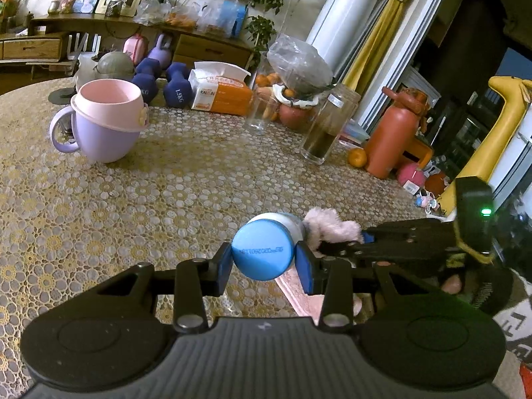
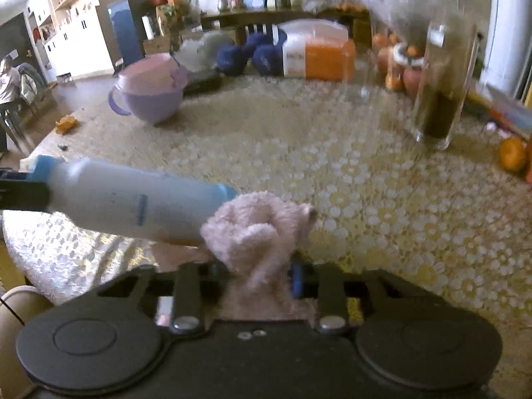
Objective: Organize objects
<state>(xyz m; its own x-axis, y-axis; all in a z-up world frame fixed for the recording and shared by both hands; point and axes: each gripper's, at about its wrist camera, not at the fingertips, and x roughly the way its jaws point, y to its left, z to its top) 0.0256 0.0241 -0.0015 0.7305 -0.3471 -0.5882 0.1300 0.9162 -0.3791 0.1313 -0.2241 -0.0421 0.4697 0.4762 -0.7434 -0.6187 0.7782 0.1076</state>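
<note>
My left gripper (image 1: pixel 263 260) is shut on the blue base end of a white and blue bottle (image 1: pixel 263 253), held level above the table's near edge. The bottle (image 2: pixel 126 199) also shows lying sideways in the right wrist view. My right gripper (image 2: pixel 259 277) is shut on a fluffy pale pink cloth (image 2: pixel 259 239), pressed against the bottle's far end. In the left wrist view the cloth (image 1: pixel 327 227) and the right gripper (image 1: pixel 362 237) sit just right of the bottle.
A purple mug with a pink rim (image 1: pixel 106 123) stands far left on the lace-covered table (image 1: pixel 199 183). Blue dumbbells (image 1: pixel 176 88), a tissue box (image 1: pixel 221 94), a glass jar (image 1: pixel 327 126), an orange bottle (image 1: pixel 392 139) and tangerines (image 1: pixel 357 158) line the back and right.
</note>
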